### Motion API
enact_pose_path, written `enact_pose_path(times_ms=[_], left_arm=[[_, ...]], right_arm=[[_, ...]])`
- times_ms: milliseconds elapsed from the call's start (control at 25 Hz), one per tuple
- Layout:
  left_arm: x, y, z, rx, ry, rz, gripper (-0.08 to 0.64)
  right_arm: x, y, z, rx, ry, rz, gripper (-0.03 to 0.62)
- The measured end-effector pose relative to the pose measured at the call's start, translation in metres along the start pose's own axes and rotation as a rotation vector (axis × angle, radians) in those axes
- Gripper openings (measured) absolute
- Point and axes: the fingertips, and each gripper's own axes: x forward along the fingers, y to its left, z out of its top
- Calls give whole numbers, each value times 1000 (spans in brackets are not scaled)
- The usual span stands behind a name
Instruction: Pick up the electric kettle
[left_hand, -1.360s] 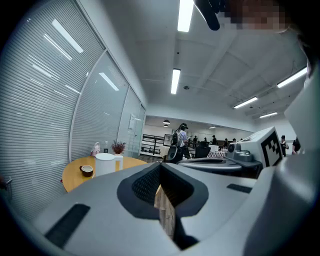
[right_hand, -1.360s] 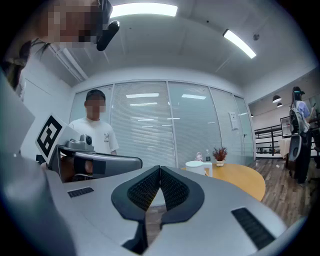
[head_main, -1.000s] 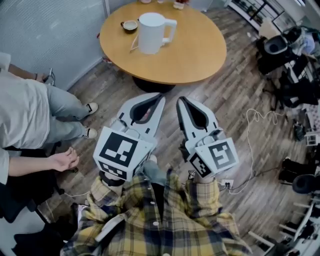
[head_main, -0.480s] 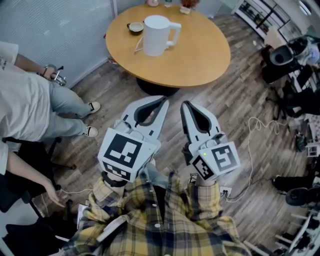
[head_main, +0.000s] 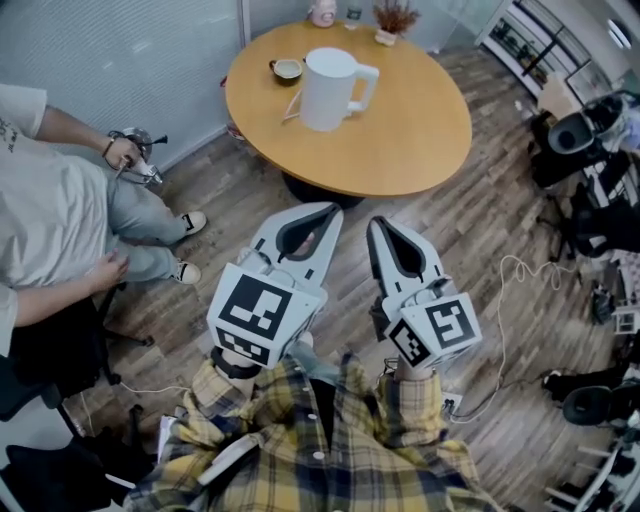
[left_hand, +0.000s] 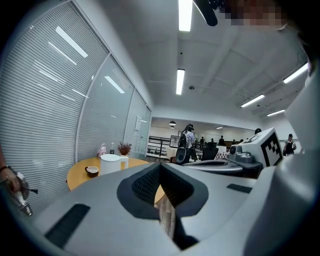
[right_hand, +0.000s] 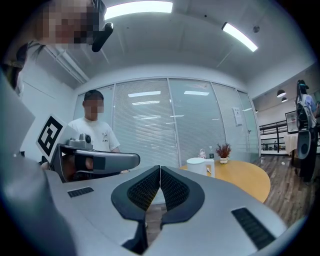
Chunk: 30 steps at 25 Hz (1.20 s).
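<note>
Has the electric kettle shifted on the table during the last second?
No. The electric kettle keeps its place beside the small cup on the round table; only the camera shifted.

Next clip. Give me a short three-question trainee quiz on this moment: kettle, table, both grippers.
1. True or false: the electric kettle stands on the round table.
2. The left gripper and right gripper are: A) both shut, holding nothing; B) both open; C) both shut on the kettle.
3. Fill in: in the head view, the kettle's handle points toward the picture's ___ side.
Key: 1 true; 2 A; 3 right.
</note>
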Motion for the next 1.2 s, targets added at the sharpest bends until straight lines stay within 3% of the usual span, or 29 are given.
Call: enact_pose_path(times_ms=[760, 1200], left_arm=[[92, 167, 34, 15, 18, -69, 2], [117, 199, 29, -4, 43, -108, 2]], right_arm=[[174, -51, 23, 15, -10, -99, 32], [203, -69, 17, 37, 18, -169, 32]])
